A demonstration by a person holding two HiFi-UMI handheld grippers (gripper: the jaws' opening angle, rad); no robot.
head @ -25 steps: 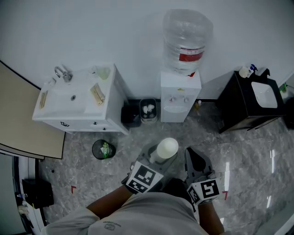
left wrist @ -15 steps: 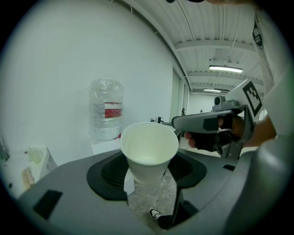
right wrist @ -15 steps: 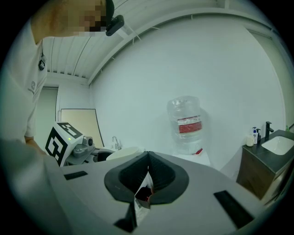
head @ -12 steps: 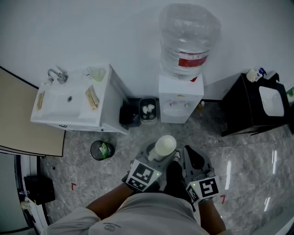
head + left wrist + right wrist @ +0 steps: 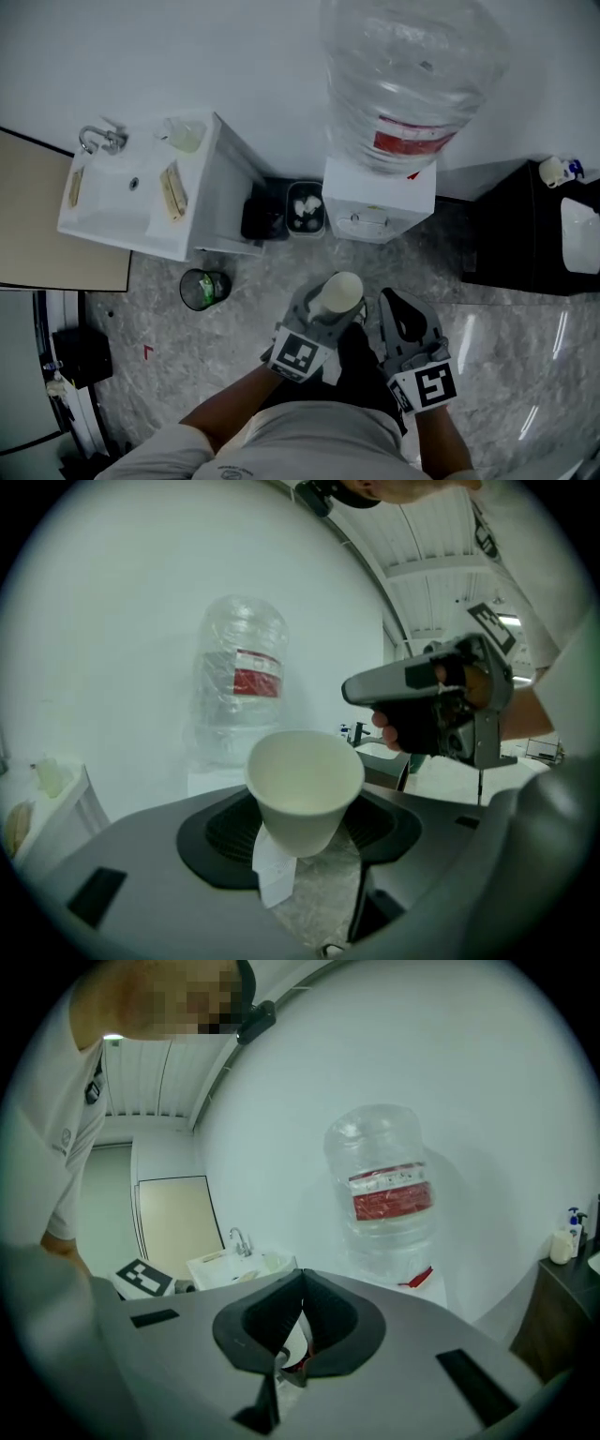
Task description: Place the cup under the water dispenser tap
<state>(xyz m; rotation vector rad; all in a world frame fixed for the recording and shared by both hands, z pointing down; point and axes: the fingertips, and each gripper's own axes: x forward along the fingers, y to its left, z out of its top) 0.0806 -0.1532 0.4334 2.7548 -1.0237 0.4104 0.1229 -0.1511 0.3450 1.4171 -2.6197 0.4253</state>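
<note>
Right now the left gripper (image 5: 322,314) has its fingers closed on the lower part of a white paper cup (image 5: 305,782). The cup stands upright with its mouth open, and it is held in the air in front of the water dispenser (image 5: 380,199), still well short of it. The right gripper (image 5: 300,1327) rides just beside it, fingers pressed together on nothing.

The step in hand looks like the carry toward the dispenser. It seems to call mostly for a steady, level approach.

- **Grip:** a paper cup crushes easily, so the hold should stay only firm enough to stop it slipping.
- **Tilt:** keeping the rim flat means the cup lands on its base when it reaches the dispenser.
- **Height:** the tap (image 5: 371,218) sits on the dispenser's front, below the big bottle (image 5: 412,80), and from the head view it is too small to read well. The left gripper probably needs to come down low in front of the dispenser and go in straight, so the rim slides under the spout and does not knock it.
- **Clearance:** the small bin (image 5: 307,208) stands just to the left of the dispenser, so a line centred on the dispenser's front is safest.
- **Spare gripper:** the right one is best kept off to the dispenser's right.
</note>
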